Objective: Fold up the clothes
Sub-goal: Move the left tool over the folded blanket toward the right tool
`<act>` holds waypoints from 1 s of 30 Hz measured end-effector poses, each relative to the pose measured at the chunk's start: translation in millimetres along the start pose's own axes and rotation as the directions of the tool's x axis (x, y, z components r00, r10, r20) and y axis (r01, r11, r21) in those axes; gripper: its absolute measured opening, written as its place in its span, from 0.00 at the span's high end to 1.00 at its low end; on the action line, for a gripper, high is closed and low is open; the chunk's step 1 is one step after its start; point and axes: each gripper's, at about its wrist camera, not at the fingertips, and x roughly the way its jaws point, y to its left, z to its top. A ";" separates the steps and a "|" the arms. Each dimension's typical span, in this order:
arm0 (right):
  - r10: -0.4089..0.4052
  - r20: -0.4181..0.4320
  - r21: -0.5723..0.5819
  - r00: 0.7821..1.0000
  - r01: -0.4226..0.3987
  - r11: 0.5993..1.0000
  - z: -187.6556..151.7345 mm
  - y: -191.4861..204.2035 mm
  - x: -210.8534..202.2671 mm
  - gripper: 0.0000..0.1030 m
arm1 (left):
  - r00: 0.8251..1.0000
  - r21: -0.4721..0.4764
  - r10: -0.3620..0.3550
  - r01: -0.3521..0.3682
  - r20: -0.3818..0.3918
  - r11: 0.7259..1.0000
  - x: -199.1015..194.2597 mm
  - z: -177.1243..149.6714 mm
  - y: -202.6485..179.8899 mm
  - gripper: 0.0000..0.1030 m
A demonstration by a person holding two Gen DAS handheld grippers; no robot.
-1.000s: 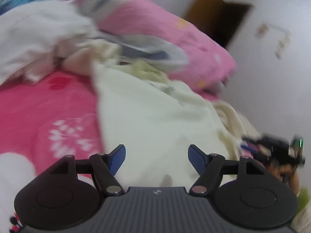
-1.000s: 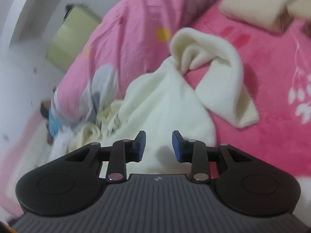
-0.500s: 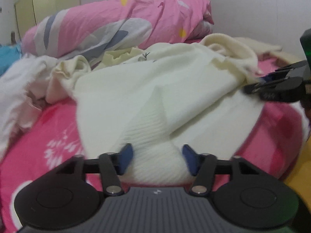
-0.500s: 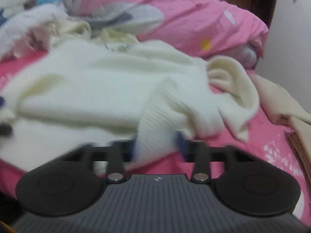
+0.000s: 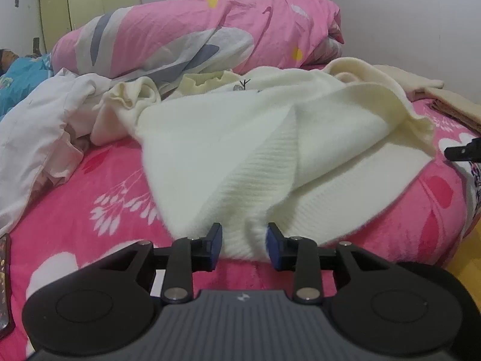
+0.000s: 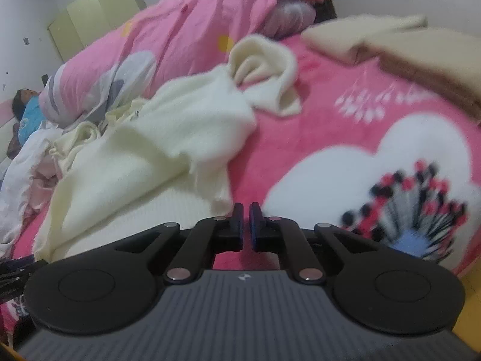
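Note:
A cream knit sweater (image 5: pixel 240 138) lies rumpled on the pink flowered blanket (image 5: pixel 90 186). In the left wrist view its ribbed hem is bunched between the blue pads of my left gripper (image 5: pixel 243 243), whose jaws are closing on it; a fold of fabric tents up from the grip. In the right wrist view the sweater (image 6: pixel 156 150) lies to the left of my right gripper (image 6: pixel 246 216), which is shut with nothing between its pads, just off the hem, over the blanket (image 6: pixel 300 138). A rolled sleeve (image 6: pixel 264 69) lies beyond.
A pink and grey duvet (image 5: pixel 195 33) is heaped at the back. White clothes (image 5: pixel 39 126) lie at the left, beige folded cloth (image 6: pixel 390 42) at the right. A person in blue (image 6: pixel 27 111) lies far left. The bed edge and yellow floor (image 5: pixel 469 264) are at the right.
Both views swung level from a tilt. My left gripper's jaws narrowed around the sweater's hem. My right gripper slid right, off the sweater, and shut on nothing.

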 end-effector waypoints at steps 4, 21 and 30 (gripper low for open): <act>-0.011 0.068 -0.131 0.998 0.020 0.991 11.0 12.7 -13.2 0.82 | 1.000 -0.034 -0.018 0.018 0.002 0.999 -8.6 3.0 6.3 0.50; 0.051 0.060 -0.714 0.997 0.008 0.700 28.0 96.9 42.5 0.49 | 0.999 0.081 -0.039 0.038 0.019 0.996 31.2 43.3 -14.2 0.25; 0.122 -0.022 -0.703 0.992 -0.102 0.704 52.0 102.1 76.3 0.50 | 0.996 0.108 -0.089 0.091 -0.024 0.990 62.2 54.7 -4.2 0.33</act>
